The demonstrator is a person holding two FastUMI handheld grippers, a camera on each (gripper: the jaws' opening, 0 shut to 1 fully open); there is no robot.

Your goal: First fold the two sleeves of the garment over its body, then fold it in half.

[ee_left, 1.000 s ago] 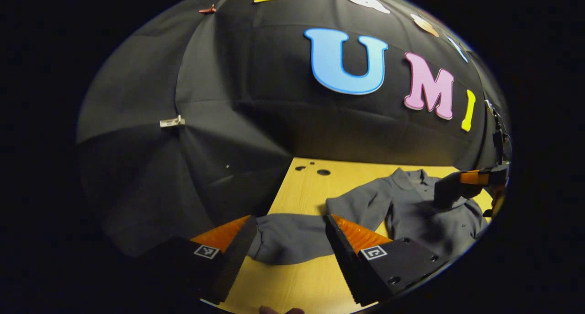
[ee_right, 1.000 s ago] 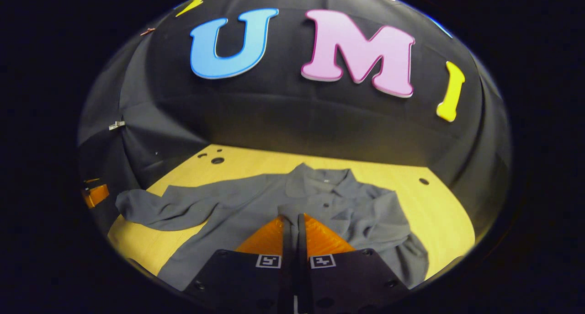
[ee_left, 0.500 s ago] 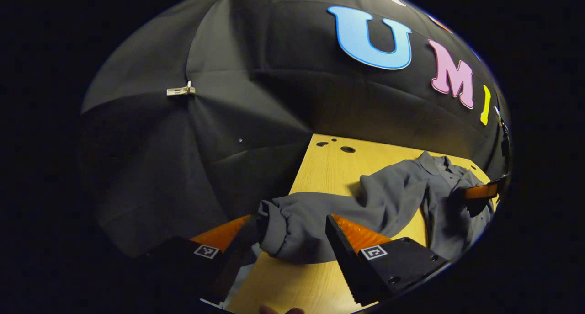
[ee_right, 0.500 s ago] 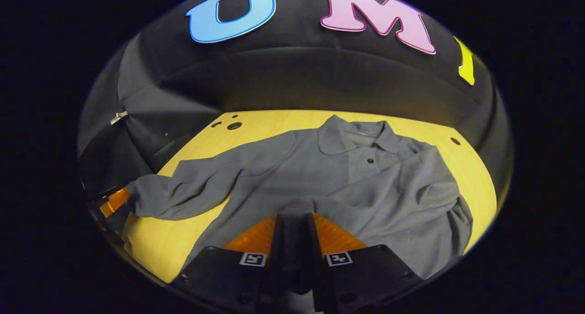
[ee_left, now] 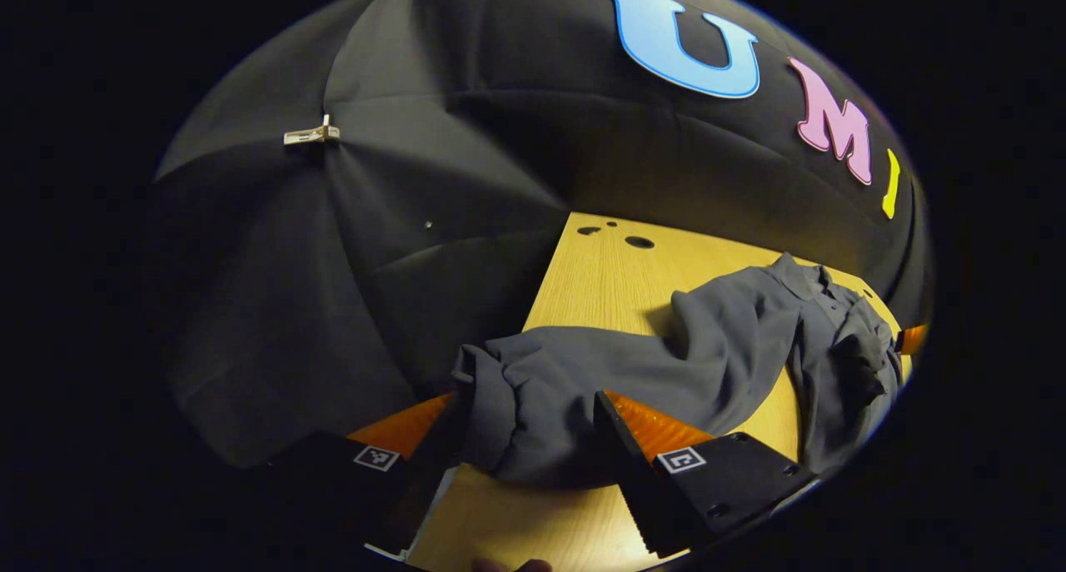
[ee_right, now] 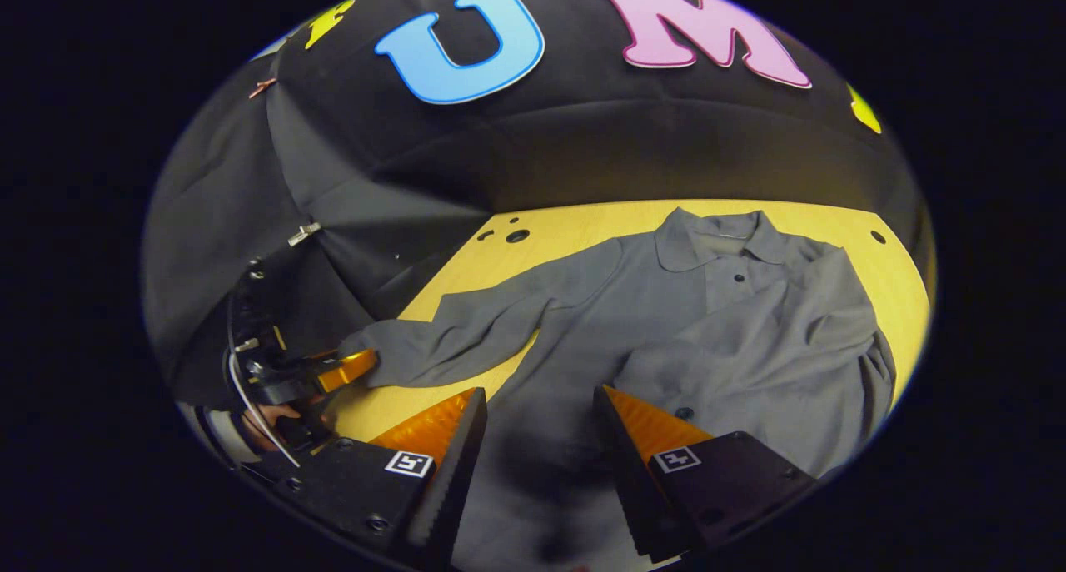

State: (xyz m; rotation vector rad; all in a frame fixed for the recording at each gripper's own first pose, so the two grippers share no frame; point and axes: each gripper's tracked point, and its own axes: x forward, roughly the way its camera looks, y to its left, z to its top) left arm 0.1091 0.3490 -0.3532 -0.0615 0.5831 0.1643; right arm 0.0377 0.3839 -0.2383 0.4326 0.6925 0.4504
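In the left gripper view, the left gripper has its fingers spread wide, with the bunched cuff end of the shirt's left sleeve lying between them. The cloth sits in the gap, and I cannot tell whether either finger touches it. The sleeve is rumpled into soft folds at the cuff and runs away across the wooden table to the grey shirt, whose collar sits at the far side. The shirt's body looks heaped and creased from this angle.

In the right gripper view, the right gripper also stands open — its fingers are apart over the lower front of the shirt, pinching nothing. The shirt lies face up on the table, collar toward the back wall, with a short buttoned placket below it. Its right sleeve is already folded across the chest, slanting down toward the hem. The left sleeve is stretched out to the side — its cuff reaches the left gripper, held in a hand at the table's edge.
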